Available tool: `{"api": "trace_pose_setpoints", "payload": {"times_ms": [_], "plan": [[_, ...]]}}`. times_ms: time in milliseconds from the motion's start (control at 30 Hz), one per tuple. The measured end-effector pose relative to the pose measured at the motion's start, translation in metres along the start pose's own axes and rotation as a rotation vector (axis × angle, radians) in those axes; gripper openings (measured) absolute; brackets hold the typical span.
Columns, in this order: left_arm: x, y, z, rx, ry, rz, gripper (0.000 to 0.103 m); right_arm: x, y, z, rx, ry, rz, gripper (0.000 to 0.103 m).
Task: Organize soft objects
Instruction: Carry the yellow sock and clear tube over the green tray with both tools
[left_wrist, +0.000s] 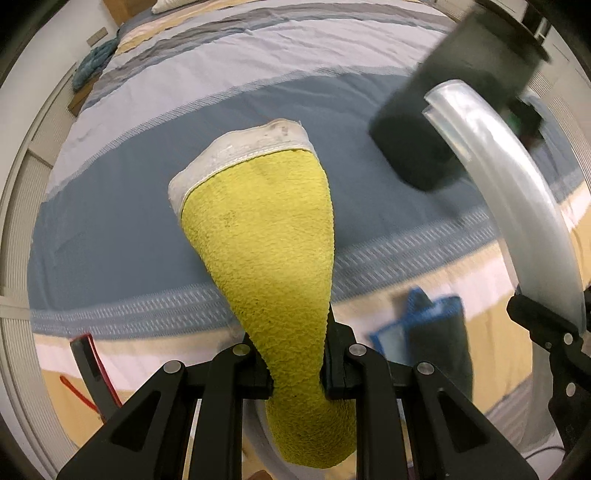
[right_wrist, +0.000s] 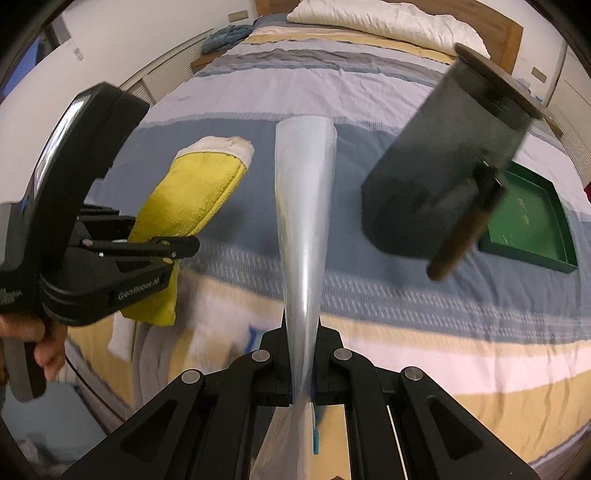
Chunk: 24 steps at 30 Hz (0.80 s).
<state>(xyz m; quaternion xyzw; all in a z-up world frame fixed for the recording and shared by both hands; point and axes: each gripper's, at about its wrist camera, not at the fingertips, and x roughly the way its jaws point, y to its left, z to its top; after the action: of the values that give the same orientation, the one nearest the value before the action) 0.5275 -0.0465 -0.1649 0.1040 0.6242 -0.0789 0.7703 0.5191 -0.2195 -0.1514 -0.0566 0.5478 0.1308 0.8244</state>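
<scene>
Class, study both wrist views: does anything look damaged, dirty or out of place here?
The yellow towel clamped in the left gripper has a grey, soiled-looking white trim at its far end. A dark cylinder appears blurred above the bed, with no visible support.

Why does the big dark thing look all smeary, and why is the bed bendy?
Left wrist view: the dark cylinder is smeared by motion blur; the yellow towel stays sharp. Right wrist view: fisheye distortion curves the striped bed; glare streaks the clear plastic sheet.

We see a dark cylinder (right_wrist: 439, 177) smeared by motion blur, its make unreadable. The blue-edged thing (left_wrist: 417, 328) beyond the bed is blurred. The yellow cloth (left_wrist: 266, 258) runs past the lower edge, its end cut off.
</scene>
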Motion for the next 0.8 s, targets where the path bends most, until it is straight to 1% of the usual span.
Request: {"api": "trace_pose_setpoints", "payload": {"times_ms": [100, 200, 333, 467, 600, 800], "plan": [[-0.008, -0.02, -0.015, 0.023, 0.02, -0.008, 0.015, -0.018, -0.004, -0.021, -0.026, 0.017, 0.004, 0.004], [-0.018, -0.04, -0.026, 0.049, 0.022, -0.02, 0.016, -0.033, -0.009, -0.043, -0.049, 0.038, 0.006, 0.004], [-0.028, -0.068, -0.036, 0.083, 0.031, -0.052, 0.016, -0.052, -0.021, -0.072, -0.05, 0.073, -0.008, 0.004], [-0.032, -0.1, -0.042, 0.137, 0.047, -0.09, 0.016, -0.071, -0.045, -0.1, -0.015, 0.106, -0.037, 0.004], [-0.036, -0.139, -0.043, 0.217, 0.054, -0.131, 0.016, -0.085, -0.071, -0.126, 0.03, 0.135, -0.079, 0.004], [-0.036, -0.195, -0.039, 0.316, 0.057, -0.182, 0.016, -0.106, -0.11, -0.153, 0.114, 0.164, -0.151, 0.004]]}}
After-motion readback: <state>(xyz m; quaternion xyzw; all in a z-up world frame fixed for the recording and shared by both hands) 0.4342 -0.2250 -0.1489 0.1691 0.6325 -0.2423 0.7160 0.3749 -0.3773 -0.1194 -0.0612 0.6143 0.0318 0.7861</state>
